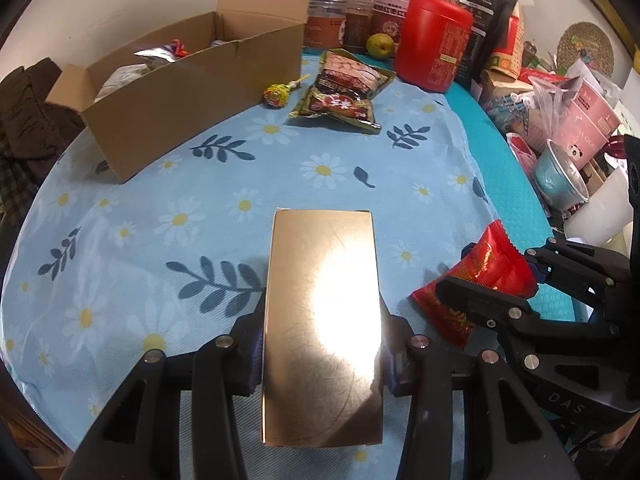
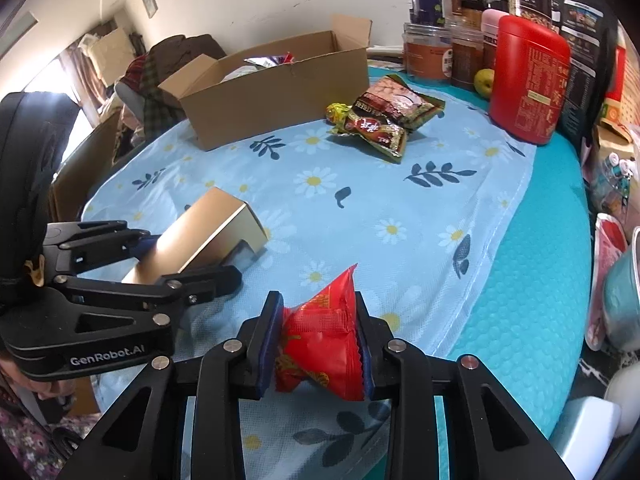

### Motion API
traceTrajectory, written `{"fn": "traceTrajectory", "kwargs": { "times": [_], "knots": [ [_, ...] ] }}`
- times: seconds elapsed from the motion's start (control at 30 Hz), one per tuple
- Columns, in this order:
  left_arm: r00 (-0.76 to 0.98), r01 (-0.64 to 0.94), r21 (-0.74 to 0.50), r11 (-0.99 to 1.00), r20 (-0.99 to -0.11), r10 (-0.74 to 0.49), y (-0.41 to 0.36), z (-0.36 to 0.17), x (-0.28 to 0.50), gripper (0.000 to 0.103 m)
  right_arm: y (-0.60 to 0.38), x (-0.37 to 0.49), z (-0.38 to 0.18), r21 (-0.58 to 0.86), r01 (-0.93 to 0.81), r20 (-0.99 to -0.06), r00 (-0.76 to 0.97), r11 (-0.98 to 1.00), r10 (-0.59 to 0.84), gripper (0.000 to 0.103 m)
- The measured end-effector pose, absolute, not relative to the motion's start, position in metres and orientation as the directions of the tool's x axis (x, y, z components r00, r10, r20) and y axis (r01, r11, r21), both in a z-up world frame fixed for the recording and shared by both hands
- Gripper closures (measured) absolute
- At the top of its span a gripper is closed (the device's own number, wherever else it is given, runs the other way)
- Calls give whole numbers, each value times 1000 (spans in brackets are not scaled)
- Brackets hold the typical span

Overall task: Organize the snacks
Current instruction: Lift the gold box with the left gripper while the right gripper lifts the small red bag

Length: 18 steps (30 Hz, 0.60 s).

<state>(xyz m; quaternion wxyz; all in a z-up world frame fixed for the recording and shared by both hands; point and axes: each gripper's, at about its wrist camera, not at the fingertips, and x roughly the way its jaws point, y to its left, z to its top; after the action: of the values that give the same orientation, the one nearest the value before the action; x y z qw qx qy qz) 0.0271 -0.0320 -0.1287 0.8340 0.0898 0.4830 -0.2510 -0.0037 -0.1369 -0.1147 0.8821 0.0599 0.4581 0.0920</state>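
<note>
Left tool (image 1: 322, 344) clamps gold box (image 1: 322, 320); right tool (image 2: 318, 344) pinches red packet (image 2: 320, 344).

Black plastic tongs (image 2: 320, 344), blue pads, silver rivets, white "GenRobot.AI" lettering; floral sleeve (image 2: 24, 448).

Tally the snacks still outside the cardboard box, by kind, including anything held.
Gold box: 1, held in the left gripper
Red packet: 1, held in the right gripper
Dark packets: 2, stacked on the cloth
Lollipop: 1
Total: 5
</note>
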Motion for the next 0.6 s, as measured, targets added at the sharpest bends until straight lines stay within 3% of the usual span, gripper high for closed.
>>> {"fn": "traceTrajectory", "kwargs": {
  "times": [0.17, 0.33, 0.47, 0.6],
  "knots": [
    [419, 485, -97, 869, -847, -328, -20, -126, 28, 59, -126, -9, -107, 138, -118, -786, 591, 983, 181, 81],
    [420, 467, -100, 878, -849, -320, -12, -128, 30, 59, -102, -8, -107, 35, -173, -792, 597, 984, 133, 80],
    [411, 449, -113, 886, -855, -317, -4, -132, 31, 59, -94, -4, -116, 39, -199, -805, 574, 979, 149, 74],
    [405, 439, -117, 891, -859, -313, 1, -135, 31, 59, -97, 2, -129, 69, -177, -822, 547, 982, 157, 74]
  ]
}}
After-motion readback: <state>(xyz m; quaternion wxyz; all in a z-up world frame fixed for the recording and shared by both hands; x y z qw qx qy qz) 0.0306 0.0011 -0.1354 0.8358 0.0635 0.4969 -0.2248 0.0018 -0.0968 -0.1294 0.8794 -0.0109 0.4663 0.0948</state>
